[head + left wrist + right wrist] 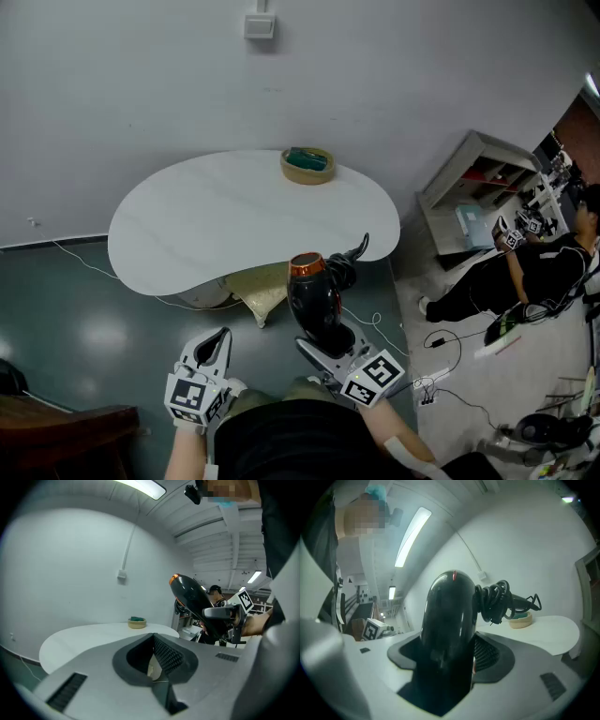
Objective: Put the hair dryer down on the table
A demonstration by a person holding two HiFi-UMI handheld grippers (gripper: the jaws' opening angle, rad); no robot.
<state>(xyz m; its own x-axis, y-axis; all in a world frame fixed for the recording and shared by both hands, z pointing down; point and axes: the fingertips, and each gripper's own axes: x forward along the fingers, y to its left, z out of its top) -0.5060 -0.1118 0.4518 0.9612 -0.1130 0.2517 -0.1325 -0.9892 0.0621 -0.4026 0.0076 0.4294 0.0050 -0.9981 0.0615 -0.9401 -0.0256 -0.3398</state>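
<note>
White table (216, 225) spreading at 12 o'clock, offering landing room. Black hair dryer (314, 300) hanging off its 5 o'clock edge, not resting on it. Right gripper (324, 341) pinching its body wide for carrying. Left gripper (217, 339) idling at 7 o'clock, jaws seemingly pressed together, empty.

Right gripper view: hair dryer (449, 620) fills the jaw gap and hides the left-side pad. Head view: teal item (307, 157) in bowl (307, 175) too small to identify. Person (539, 272) partly cut off at right edge. Table (187, 225) base mostly hidden under top.
</note>
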